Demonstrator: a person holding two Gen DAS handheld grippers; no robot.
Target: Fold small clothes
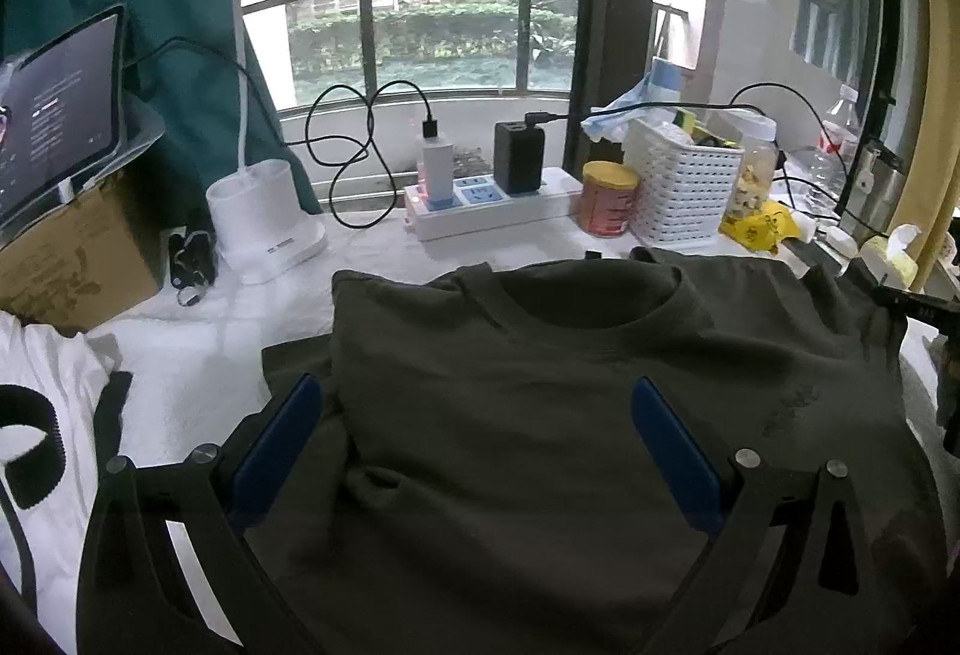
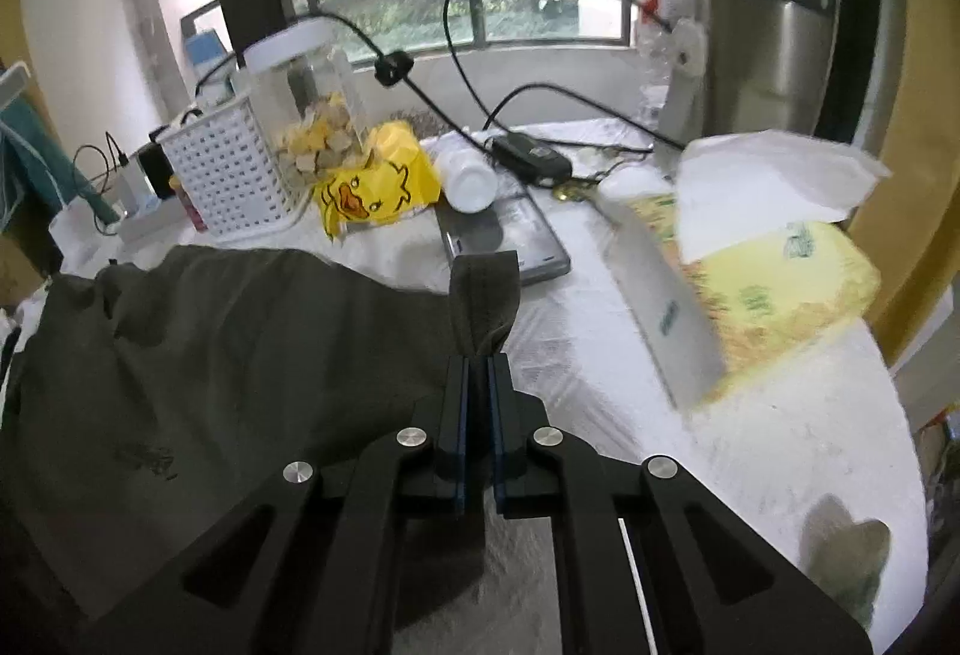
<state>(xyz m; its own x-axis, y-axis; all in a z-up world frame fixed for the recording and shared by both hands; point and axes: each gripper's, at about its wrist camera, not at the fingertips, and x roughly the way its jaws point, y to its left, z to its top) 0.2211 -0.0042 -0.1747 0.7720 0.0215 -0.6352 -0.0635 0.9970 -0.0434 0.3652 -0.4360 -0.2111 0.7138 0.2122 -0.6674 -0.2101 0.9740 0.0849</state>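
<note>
1. a dark olive t-shirt (image 1: pixel 540 415) lies spread on the white-covered desk (image 1: pixel 198 355), its neckline toward the far side and its left sleeve already folded in over the body.
2. the left gripper (image 1: pixel 477 415) hangs just above the shirt's chest with its blue-padded fingers (image 1: pixel 282 439) spread wide apart, holding nothing.
3. the right gripper (image 2: pixel 478 364) has its fingers pressed together on a corner of the same shirt (image 2: pixel 210 355), and a pinched tab of the cloth stands up beyond the fingertips, lifted off the desk at the shirt's right edge.
4. a white garment (image 1: pixel 42 415) with black trim lies at the near left of the desk, beside the shirt.
5. along the far edge sit a white desk lamp (image 1: pixel 264 223), a power strip (image 1: pixel 486 202) with chargers plugged in, an orange can (image 1: pixel 609 199), a white perforated basket (image 1: pixel 684 193) and a clear jar (image 1: pixel 756 169) of pale snacks.
6. to the right of the basket lies a yellow duck-print bag (image 2: pixel 375 190), then a small white bottle (image 2: pixel 471 181) on its side resting on a grey flat device (image 2: pixel 510 241).
7. a yellow tissue pack (image 2: pixel 774 295) sits at the right, near the pinched cloth but apart from it, with a steel canister (image 2: pixel 762 54) behind it.
8. a tablet (image 1: pixel 57 108) stands propped on a cardboard box (image 1: pixel 66 259) at the far left.
</note>
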